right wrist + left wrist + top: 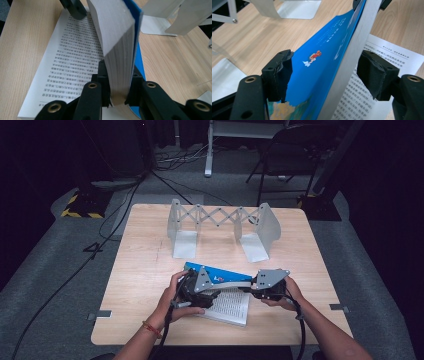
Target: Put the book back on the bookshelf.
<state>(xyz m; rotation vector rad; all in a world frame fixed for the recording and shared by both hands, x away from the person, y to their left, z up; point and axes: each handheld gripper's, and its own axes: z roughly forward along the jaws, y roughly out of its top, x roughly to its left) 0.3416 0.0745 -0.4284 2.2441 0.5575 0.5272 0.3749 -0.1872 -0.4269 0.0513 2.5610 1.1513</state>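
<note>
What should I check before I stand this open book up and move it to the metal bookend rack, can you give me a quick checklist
1. Right gripper clamped on the lifted block of pages: ok, its pads press both sides of the block.
2. Left gripper gripping the blue cover: not ok, one pad touches the cover, the other stands apart from the page edge.
3. Book closed: not ok, a printed page lies flat on the table.
4. Bookend rack free to receive it: ok, nothing stands between its two end plates.
5. Path to the rack: ok, bare wood between book and rack.
</note>
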